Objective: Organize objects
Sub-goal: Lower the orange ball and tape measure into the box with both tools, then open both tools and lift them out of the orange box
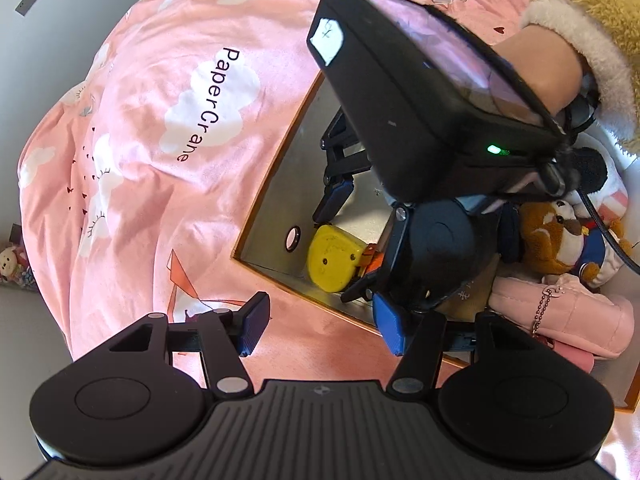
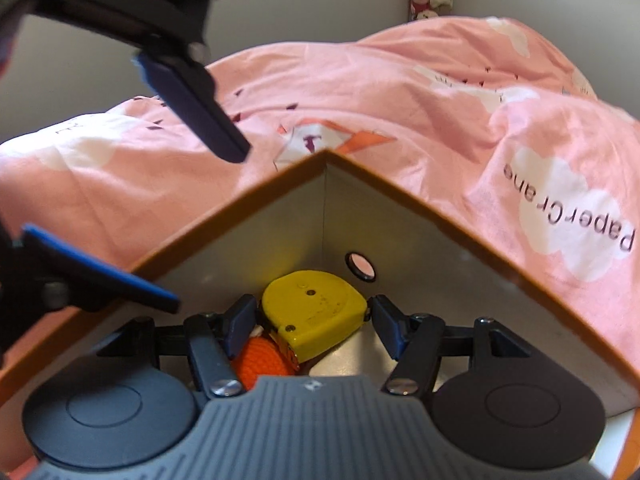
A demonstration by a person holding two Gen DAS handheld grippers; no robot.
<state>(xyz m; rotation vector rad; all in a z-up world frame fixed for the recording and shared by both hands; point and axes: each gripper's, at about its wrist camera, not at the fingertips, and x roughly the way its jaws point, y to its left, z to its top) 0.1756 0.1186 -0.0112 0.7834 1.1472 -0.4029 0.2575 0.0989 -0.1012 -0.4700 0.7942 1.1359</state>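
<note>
Placing step, near done: yellow tape measure point(image 2: 314, 312) down in box point(image 2: 400, 216) corner on bed, beside orange knit thing point(image 2: 262, 362). Right gripper point(image 2: 310, 326) fingers straddling it, contact unclear. Left gripper point(image 1: 324, 326) released, empty. Next: let go, lift clear of box wall.

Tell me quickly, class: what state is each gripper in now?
Left gripper: open, empty, above the pink bedsheet.
Right gripper: open around the yellow plastic tape measure; contact cannot be told.

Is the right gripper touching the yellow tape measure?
Cannot tell. Right wrist view: the right gripper straddles the yellow tape measure, fingers close beside it; neither contact nor gap is plain.
</note>
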